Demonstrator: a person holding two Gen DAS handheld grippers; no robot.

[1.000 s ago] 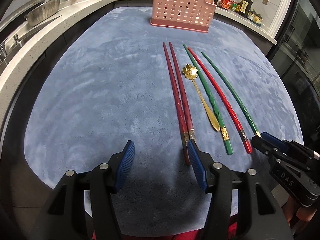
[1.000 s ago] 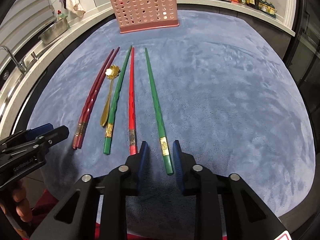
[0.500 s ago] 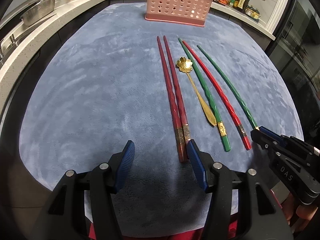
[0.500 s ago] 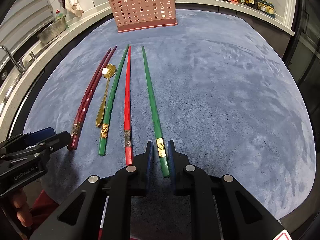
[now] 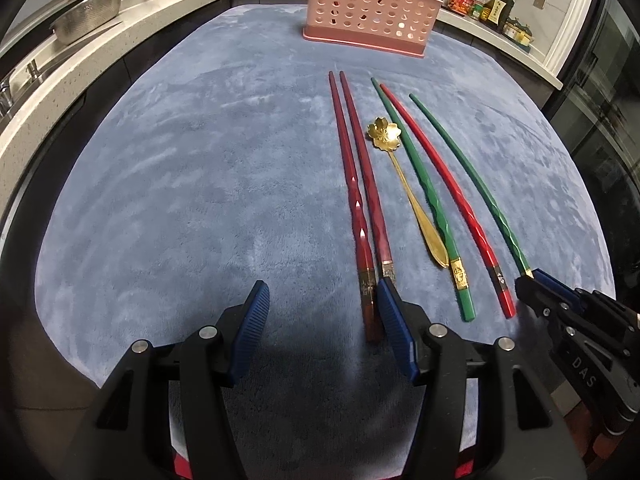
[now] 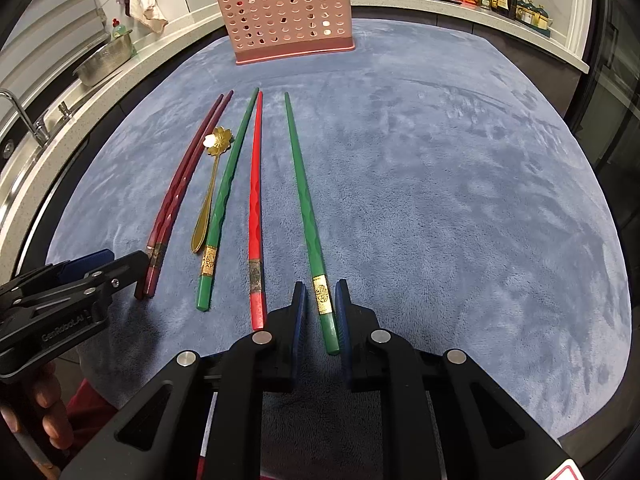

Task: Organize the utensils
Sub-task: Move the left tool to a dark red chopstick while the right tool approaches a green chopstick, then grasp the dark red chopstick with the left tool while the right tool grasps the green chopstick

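1. The right claw (image 6: 321, 312) has just been closing on the near end of the rightmost green chopstick (image 6: 307, 216), which sits between its blue pads (image 6: 299, 308); the jaws stand almost shut, though a sliver of gap shows on either side, so whether it is firmly pinched is unclear. A grip this close to the end could let the long stick droop or swivel when lifted.
2. The left claw (image 5: 322, 320) is about half open and empty, its right pad beside the pair of dark red chopsticks (image 5: 360, 208). Closing here may catch only one, or nudge them apart.
3. The bright red chopstick (image 6: 255, 200), second green chopstick (image 6: 224, 196) and gold flower-bowled spoon (image 6: 212, 176) lie close together on the blue velvety table (image 6: 460, 200); a swinging tip could scatter them.
4. The pink perforated plastic utensil holder (image 6: 286, 12) stands at the far edge; a sagging stick may miss its opening.
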